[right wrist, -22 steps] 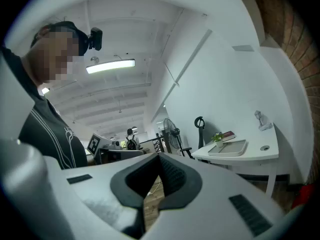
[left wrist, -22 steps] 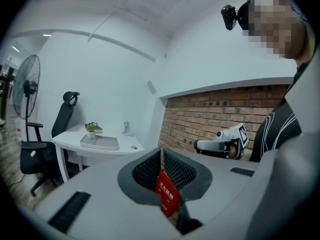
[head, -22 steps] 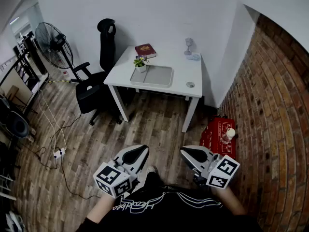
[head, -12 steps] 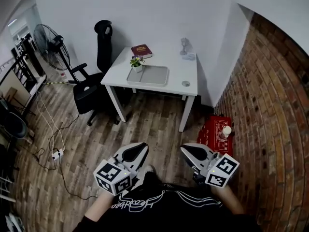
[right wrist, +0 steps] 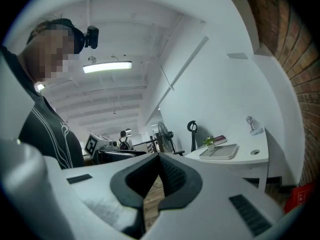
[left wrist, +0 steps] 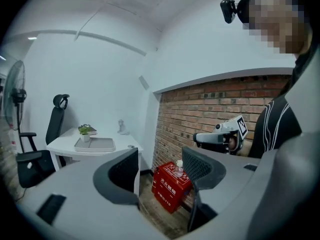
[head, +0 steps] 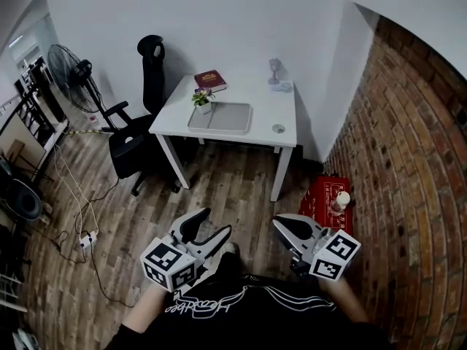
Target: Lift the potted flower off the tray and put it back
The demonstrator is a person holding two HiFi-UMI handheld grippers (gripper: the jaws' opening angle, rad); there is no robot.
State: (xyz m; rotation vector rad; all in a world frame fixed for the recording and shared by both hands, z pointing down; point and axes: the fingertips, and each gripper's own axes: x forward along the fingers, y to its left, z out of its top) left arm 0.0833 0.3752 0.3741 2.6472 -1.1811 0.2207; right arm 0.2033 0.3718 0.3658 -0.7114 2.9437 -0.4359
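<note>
White Chinese characters and digits on the red box (left wrist: pixel 170 185), too small to read. White script on the black shirt (head: pixel 219 308), illegible. Square coded markers on left gripper (head: pixel 212 223) and right gripper (head: pixel 283 225).

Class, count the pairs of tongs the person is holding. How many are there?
2. The left tongs, jaws apart, sit low on the left in the head view; the right tongs, jaws together, low on the right.

I see a white worktop (head: pixel 273 111) against the far wall, with a red book (head: pixel 209 79) at its back left corner. A black office chair (head: pixel 135 126) stands just left of it, and a standing fan (head: pixel 67 68) is further left. By the brick wall (head: pixel 416 159), a red box (head: pixel 321 195) on the wooden floor (head: pixel 219 195) carries a bottle (head: pixel 340 200).
</note>
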